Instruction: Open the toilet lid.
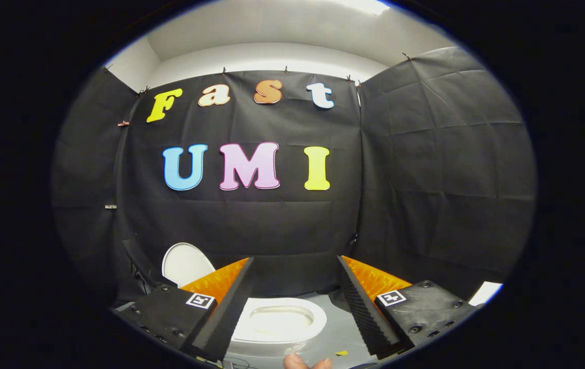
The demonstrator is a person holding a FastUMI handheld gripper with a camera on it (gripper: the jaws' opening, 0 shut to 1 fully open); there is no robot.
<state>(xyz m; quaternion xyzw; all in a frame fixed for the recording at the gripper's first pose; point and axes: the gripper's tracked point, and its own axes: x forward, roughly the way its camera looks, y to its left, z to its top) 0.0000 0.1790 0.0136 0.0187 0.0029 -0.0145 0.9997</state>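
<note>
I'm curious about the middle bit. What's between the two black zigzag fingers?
In the gripper view, a white oval toilet seat on grey floor lies between the open gripper's black ridged fingers. The white lid looks raised, off to one side.

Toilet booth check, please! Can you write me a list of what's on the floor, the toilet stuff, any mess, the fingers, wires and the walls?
Surface: grey floor around the toilet.
Job's things: toilet lid raised upright; white toilet seat and bowl exposed below.
Clutter: small yellow scrap on the floor.
Grippers: gripper open, fingers spread either side of the seat, holding nothing.
Cables: thin dark ones, near the fingers.
Surroundings: black cloth wall; fingertips of a hand.
</note>
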